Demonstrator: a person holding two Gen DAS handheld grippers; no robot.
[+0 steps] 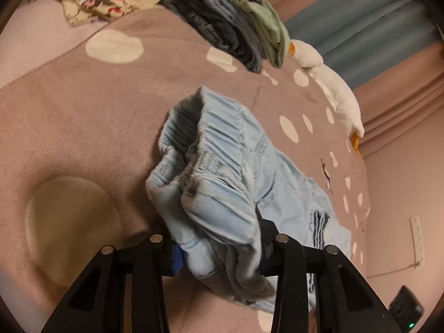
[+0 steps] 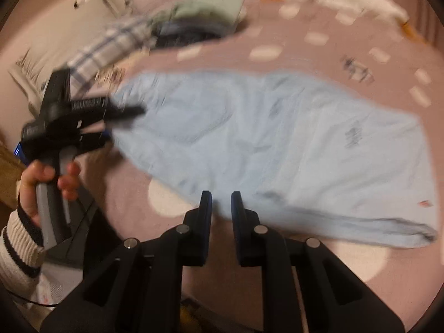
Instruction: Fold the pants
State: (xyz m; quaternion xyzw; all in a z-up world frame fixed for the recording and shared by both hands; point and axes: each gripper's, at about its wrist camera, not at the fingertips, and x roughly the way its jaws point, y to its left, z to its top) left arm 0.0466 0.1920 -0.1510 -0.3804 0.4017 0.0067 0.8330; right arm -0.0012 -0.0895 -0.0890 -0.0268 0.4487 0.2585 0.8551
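Note:
Light blue pants (image 2: 277,133) lie spread across a brown dotted blanket (image 2: 319,38), legs running to the right. In the right wrist view my left gripper (image 2: 122,119), held by a hand (image 2: 41,180), grips the waist end at the left. In the left wrist view the gathered elastic waistband (image 1: 222,166) is bunched up, and my left gripper (image 1: 220,254) is shut on that wad of cloth. My right gripper (image 2: 221,198) hovers over the near edge of the pants. Its jaws stand a narrow gap apart with nothing between them.
A stack of folded dark and green clothes (image 1: 236,27) sits at the far side of the blanket, beside a plaid cloth (image 2: 105,47) and a printed cloth (image 1: 97,2). A white plush toy (image 1: 333,91) lies along the bed's edge. The right wrist view is motion-blurred.

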